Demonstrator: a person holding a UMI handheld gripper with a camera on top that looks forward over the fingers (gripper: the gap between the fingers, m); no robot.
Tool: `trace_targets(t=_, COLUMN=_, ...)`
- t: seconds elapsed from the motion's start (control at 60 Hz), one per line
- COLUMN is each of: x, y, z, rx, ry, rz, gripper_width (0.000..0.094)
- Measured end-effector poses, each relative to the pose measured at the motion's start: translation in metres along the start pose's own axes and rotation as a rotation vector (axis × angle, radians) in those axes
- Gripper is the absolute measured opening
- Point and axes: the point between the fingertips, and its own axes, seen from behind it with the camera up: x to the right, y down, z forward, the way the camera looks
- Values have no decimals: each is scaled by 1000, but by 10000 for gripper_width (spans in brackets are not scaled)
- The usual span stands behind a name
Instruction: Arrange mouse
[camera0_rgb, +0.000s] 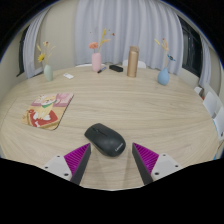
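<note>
Black mouse (104, 139) on the wooden surface (150, 105), just ahead of the spread tongs (113, 160).

The tongs gape wide and grip nothing; the mouse lies at centre frame, between and slightly beyond the pink pads (77, 157). A printed card (48, 111) lies at mid-left. Three vases (96, 60) and a tan cylinder (132, 61) line the upper frame.

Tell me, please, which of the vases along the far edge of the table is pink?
The middle vase, beside the tall brown cylinder. The other two vases are pale blue-green.
</note>
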Motion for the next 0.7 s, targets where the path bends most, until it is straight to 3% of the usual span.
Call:
trace_targets(t=0.417, x=11, y=-48, z=60, rx=13, ry=-7, rz=36, gripper_width=839)
trace_targets(t=0.467, x=12, y=-51, z=63, rx=14, ry=-8, rz=34, gripper_width=754)
trace_targets(t=0.533, x=16, y=-54, z=67, rx=18, ry=8, rz=27, gripper_width=470)
trace_targets(t=0.7, x=17, y=-55, z=66, rx=1, ry=31, rz=9, gripper_width=382)
